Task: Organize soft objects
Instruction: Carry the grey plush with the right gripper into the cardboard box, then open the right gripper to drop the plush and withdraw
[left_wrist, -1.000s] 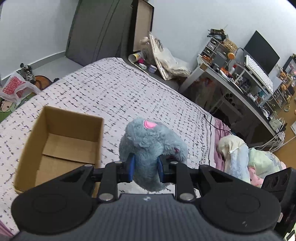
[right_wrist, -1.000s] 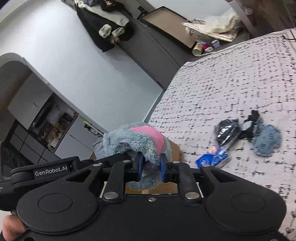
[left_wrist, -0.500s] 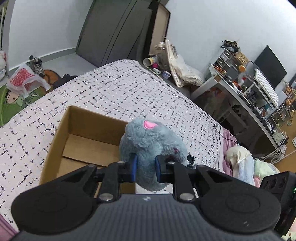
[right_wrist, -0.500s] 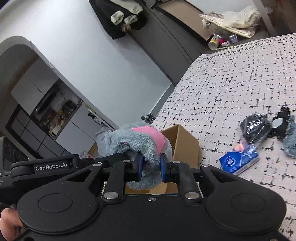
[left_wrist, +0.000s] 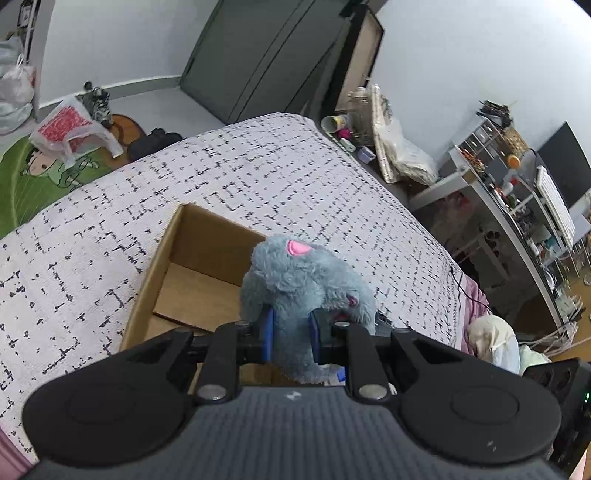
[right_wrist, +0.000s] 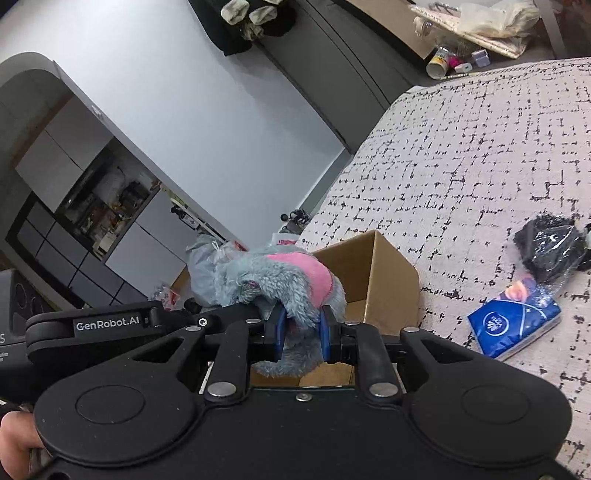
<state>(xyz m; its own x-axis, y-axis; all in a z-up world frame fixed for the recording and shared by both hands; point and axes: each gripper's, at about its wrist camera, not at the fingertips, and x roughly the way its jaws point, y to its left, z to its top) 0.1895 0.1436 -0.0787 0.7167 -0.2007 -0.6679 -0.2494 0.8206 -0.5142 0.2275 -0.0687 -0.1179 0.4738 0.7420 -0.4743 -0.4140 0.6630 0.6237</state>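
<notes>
Both your left gripper (left_wrist: 290, 339) and right gripper (right_wrist: 300, 334) have fingers clamped on the grey plush toy (left_wrist: 303, 288); the open cardboard box (left_wrist: 177, 258) lies below, slightly left

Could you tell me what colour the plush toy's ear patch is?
Pink, on the grey-blue plush toy; clearest in the right wrist view.

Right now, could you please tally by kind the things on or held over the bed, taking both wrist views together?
Grey plush toy, gripped by both the left gripper and the right gripper: 1
Cardboard box: 1
Blue tissue pack: 1
Black item in clear plastic: 1
Total: 4
</notes>
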